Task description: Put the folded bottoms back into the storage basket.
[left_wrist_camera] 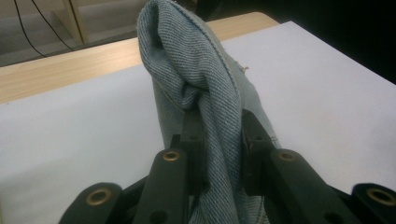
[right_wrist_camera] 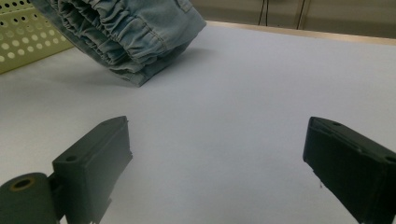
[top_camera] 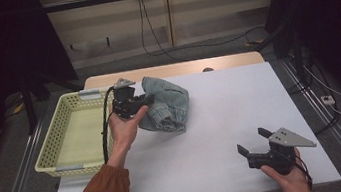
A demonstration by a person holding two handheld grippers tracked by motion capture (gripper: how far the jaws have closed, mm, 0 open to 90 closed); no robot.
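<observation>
A folded light-blue denim garment with a gathered elastic hem lies partly lifted at the table's middle left, beside the basket. My left gripper is shut on its left edge; in the left gripper view the denim rises as a bunched fold pinched between the black jaws of the left gripper. My right gripper rests low at the front right of the table, open, with nothing between its fingers. In the right gripper view the garment hangs tilted at the far left, well away from the right gripper.
A pale yellow perforated basket stands at the table's left edge, its wall close behind the garment. The white tabletop stretches wide between the two grippers. A wooden strip runs along the far edge.
</observation>
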